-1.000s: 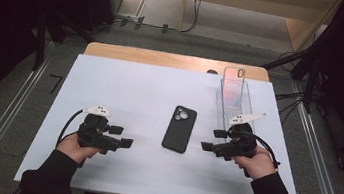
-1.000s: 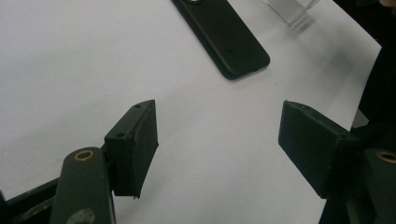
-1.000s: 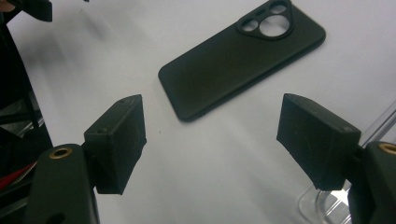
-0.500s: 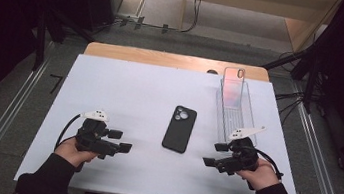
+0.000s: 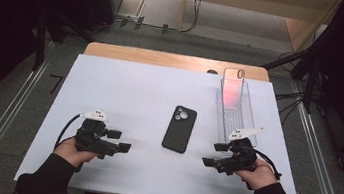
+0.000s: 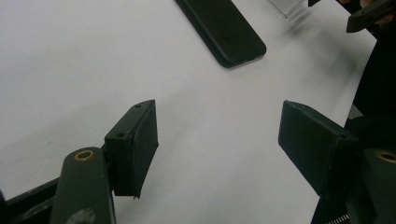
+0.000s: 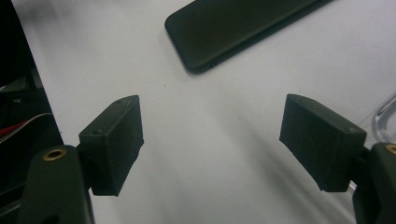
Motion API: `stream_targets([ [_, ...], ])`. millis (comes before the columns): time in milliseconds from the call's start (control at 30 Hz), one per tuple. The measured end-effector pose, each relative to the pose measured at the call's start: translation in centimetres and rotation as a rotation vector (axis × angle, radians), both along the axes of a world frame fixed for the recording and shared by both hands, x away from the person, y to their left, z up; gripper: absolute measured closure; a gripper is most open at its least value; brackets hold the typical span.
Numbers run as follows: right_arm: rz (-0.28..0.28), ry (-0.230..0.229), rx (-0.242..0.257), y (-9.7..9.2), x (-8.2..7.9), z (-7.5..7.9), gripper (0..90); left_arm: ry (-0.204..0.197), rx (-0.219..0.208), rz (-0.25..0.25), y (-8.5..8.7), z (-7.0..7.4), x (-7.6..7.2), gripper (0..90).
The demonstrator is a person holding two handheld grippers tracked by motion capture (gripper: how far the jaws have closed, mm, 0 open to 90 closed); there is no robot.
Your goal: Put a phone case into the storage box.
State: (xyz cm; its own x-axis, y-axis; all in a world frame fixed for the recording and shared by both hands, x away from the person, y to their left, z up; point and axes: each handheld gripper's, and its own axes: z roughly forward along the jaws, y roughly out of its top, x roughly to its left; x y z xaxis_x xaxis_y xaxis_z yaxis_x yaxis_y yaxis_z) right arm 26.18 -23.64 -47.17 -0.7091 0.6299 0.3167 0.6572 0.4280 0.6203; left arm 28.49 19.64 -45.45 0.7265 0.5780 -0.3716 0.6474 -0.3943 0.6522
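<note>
Writing and brands: none that you can read; the black phone (image 5: 179, 129) shows you only a plain matt back with its round camera cluster at the far end; the second phone (image 5: 232, 87) is too small and too washed in pinkish glare to show any mark.

Your left hand (image 5: 71, 151): low at the near-left of the white table (image 5: 126, 86), sleeve entering from the bottom edge; it grips the left gripper (image 5: 119, 140) from behind, jaws pointing right toward the table's middle, grey plate on top, cable looping off to the left.

Left gripper state: jaws spread wide with nothing between them; in the left gripper view bare white surface lies in the gap, and the black phone's near corner (image 6: 223, 31) sits ahead, well apart from the pads.

Your right hand (image 5: 257, 173): low at the near-right, mirroring the left; it holds the right gripper (image 5: 214, 154) with jaws pointing left toward the middle, grey plate tilted up and to the right.

Right gripper state: jaws likewise spread wide and empty; in the right gripper view the black phone (image 7: 238, 28) lies ahead and clear of both pads.

Black phone: flat, back up, near the table's centre, between your two grippers and touching neither.

Clear tray (image 5: 233, 120): long and narrow, right of the black phone, running away from you; the second phone rests at its far end, apparently propped up.
</note>
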Motion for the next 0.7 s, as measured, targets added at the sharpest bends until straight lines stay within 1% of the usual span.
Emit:
stream_targets([
  [67, -0.006, 0.016, -0.007, 0.0, 0.1, 0.0, 19.6, -0.006, -0.006, 0.001, 0.0, 0.0, 0.0, 28.6],
  [233, -0.009, 0.003, -0.011, 0.4, 0.2, 0.1, 19.6, -0.013, -0.005, 0.004, -0.1, 0.1, 0.1, 28.6],
  [333, -0.034, 0.009, -0.014, 1.3, 0.3, 0.2, 19.6, -0.013, -0.011, 0.008, -0.1, 0.1, 0.1, 28.6],
  [500, -0.079, -0.012, -0.037, 3.1, 0.7, 0.5, 19.9, -0.017, -0.01, 0.01, 0.0, 0.2, -0.1, 28.7],
  [567, -0.085, -0.021, -0.028, 3.5, 1.0, 0.6, 22.4, -0.015, -0.013, 0.012, 0.0, 0.2, -0.1, 28.6],
  [700, -0.087, -0.021, -0.037, 4.2, 1.6, 0.5, 33.9, -0.014, -0.01, 0.014, 0.1, 0.1, -0.1, 28.7],
])
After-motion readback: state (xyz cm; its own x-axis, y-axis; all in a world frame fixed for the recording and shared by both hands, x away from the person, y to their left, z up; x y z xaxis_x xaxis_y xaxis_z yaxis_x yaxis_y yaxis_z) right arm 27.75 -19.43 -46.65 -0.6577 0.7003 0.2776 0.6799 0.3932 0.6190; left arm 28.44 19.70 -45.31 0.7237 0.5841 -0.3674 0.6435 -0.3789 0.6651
